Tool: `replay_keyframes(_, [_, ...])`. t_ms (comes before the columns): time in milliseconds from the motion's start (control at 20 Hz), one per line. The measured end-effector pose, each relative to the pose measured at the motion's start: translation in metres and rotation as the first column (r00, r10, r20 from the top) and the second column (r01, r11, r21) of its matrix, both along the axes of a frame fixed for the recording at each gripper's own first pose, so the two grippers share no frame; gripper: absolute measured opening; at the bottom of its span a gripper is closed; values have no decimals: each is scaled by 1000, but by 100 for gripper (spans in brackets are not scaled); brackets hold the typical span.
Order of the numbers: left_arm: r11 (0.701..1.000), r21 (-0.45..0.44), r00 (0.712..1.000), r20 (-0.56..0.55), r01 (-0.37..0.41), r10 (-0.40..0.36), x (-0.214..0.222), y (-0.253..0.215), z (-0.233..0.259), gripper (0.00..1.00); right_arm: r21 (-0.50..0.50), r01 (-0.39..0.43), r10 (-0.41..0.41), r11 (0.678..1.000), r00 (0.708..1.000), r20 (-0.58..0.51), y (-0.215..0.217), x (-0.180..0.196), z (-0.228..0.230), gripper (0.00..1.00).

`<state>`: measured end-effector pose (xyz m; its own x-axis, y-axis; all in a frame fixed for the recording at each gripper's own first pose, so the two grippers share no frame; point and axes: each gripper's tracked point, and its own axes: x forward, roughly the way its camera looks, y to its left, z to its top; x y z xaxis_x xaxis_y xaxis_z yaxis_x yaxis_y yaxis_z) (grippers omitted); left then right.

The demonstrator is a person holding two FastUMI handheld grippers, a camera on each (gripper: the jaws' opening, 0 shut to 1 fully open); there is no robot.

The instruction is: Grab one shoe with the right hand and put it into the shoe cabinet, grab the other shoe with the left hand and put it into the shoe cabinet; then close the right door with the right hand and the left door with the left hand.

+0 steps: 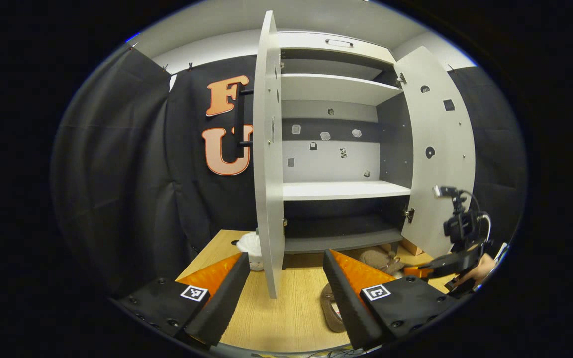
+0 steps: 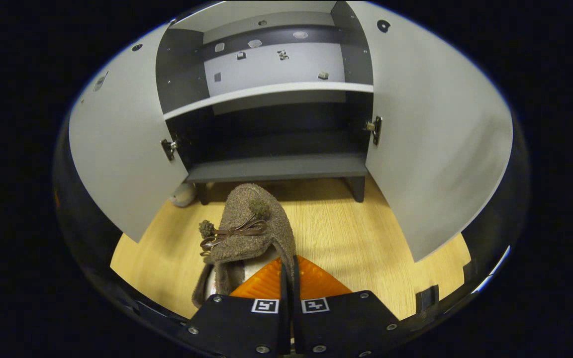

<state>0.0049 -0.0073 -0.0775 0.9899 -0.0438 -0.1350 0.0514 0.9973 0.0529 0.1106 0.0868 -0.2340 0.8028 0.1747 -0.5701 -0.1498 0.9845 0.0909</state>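
With your right gripper (image 2: 289, 266) jaws pinching only the heel rim of the shoe (image 2: 246, 231) above the tabletop (image 2: 366, 238) before the cabinet (image 2: 276, 166), and left gripper (image 1: 284, 283) jaws spread, a jerk may drop it.

The slipper (image 2: 246, 233) in my jaws is brown felt with a darker brown bow and pompoms. The bench (image 2: 346, 233) under it is pale wood grain. The shoe cabinet (image 1: 336, 191) has light grey doors, white shelves and a dark grey floor board.
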Motion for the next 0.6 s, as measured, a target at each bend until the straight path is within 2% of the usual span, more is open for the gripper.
replay_keyframes(350, [999,10,999,-12,43,-43,8,-4,-16,97,69,-9,-1,998,989,150,30,43,133,2])
replay_keyframes(400, [999,12,999,-14,49,-49,9,-4,-18,99,72,-8,-5,997,985,172,29,40,153,2])
replay_keyframes(600, [998,11,998,-18,65,-65,9,-6,-24,97,71,11,-28,997,969,246,32,85,212,2])
